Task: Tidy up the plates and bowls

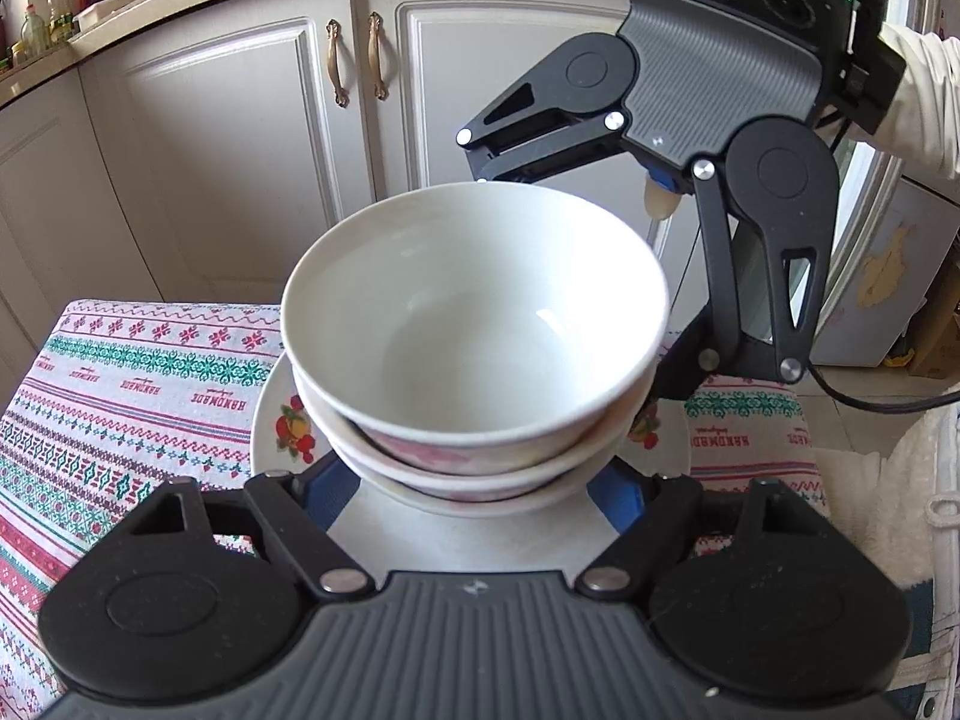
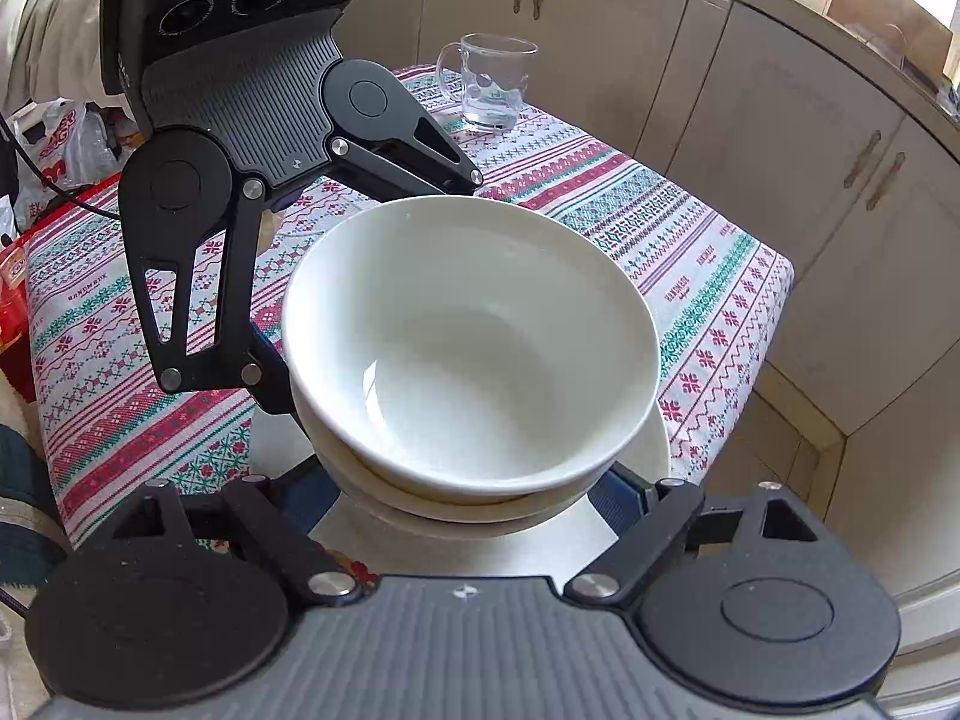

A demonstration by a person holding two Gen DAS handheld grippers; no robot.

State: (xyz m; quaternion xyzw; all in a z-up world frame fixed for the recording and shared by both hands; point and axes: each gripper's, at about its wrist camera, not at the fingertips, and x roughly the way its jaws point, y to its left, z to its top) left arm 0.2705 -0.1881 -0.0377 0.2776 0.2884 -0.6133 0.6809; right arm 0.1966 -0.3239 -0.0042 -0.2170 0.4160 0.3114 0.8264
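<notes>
Bowl stack [image 1: 474, 324] hides fingertips of both grippers; contact with stack not discernible. Plate [image 1: 273, 420] mostly covered by stack. Labels on bottles [image 1: 36, 30] at 10 o'clock too small to read.

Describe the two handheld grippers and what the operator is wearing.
Both are alike: the right gripper and the left gripper have grey ribbed bodies, black linkage fingers with round pivot housings and silver pins, blue finger pads, and three round lens ports on a black head. A black cable trails from the right one, which also shows a green light. Sleeves are cream-coloured.
</notes>
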